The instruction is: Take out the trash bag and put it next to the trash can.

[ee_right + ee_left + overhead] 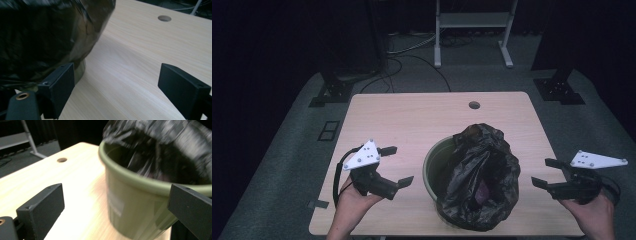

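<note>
Bag: black bin bag sits in the green bin, between the two grippers. Top is bunched and heaped above the rim, slumped toward the R side and near edge; not spread over the rim. Something purplish shows in a fold, can't tell what.

Bin: on the counter, near its front edge. Rim bare on the L side; R side and front draped by bag.

L gripper: fingers wide, holding nothing. Bin just beyond the fingers in left gripper view, off to their R, bin wall near but apart.

R gripper: fingers wide, holding nothing. Bag bulk just past the L finger in right gripper view; touching or not, can't tell.

Outward: cable hole in counter well beyond the fingers; white stand on floor behind.

Progress (judgement): early. Bag is in the bin but neither gripper has hold of it. Left: grasp the bag top, then either pull it out or fit it over the rim; which one, can't tell.
</note>
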Demonstrator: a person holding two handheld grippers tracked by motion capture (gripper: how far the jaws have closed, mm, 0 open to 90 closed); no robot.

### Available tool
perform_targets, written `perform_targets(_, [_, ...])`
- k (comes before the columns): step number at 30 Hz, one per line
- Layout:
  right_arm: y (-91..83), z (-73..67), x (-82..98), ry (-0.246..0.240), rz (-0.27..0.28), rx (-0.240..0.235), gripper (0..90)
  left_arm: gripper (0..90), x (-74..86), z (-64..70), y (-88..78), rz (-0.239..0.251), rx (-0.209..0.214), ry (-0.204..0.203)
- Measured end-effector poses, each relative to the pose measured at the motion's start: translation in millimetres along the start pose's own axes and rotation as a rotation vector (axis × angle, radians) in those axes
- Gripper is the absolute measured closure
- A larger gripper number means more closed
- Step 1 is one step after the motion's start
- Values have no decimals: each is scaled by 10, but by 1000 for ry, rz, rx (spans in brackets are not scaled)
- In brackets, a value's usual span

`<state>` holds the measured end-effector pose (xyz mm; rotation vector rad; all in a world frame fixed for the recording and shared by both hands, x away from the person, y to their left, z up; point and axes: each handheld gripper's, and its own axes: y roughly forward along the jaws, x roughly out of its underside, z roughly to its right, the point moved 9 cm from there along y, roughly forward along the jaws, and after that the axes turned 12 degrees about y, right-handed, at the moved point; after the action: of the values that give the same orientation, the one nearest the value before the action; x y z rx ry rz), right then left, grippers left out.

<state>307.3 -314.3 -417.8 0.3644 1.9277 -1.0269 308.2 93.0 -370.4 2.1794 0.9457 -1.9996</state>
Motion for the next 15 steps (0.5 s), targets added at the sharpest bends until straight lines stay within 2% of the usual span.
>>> perform_targets(2, [-53, -74, -82, -16, 4, -3, 128, 0, 197, -12, 11, -21, -17, -10])
perform_targets(3, [-64, -103, -109, -19, 5, -8, 128, 0, 197, -12, 11, -21, -17, -10])
perform_targets(5, [-78, -141, -143, -26, 6, -14, 129, 0, 341, -23, 25, -43, -30, -25])
perform_targets(6, [-92, -211, -201, -22, 14, -43, 129, 0, 482, -37, 43, -65, -42, -33])
perform_targets(7, [-96, -238, -222, -19, 17, -55, 129, 0, 553, -44, 49, -80, -46, -30])
perform_targets(8, [-96, -238, -222, -19, 17, -55, 129, 0, 553, -44, 49, -80, -46, -30])
perform_targets(9, [-98, -312, -280, -29, 20, -71, 129, 0, 643, -56, 58, -92, -53, -30])
perform_targets(11, [-95, -372, -326, -39, 24, -80, 129, 0, 837, -78, 76, -114, -64, -47])
perform_targets(12, [-95, -372, -326, -39, 24, -80, 129, 0, 837, -78, 76, -114, -64, -47])
perform_targets(13, [-91, -446, -381, -42, 27, -97, 129, 0, 966, -83, 93, -131, -64, -60])
perform_targets(14, [-91, -446, -381, -42, 27, -97, 129, 0, 966, -83, 93, -131, -64, -60])
perform_targets(15, [-87, -466, -399, -49, 27, -97, 129, 0, 1035, -87, 102, -145, -69, -65])
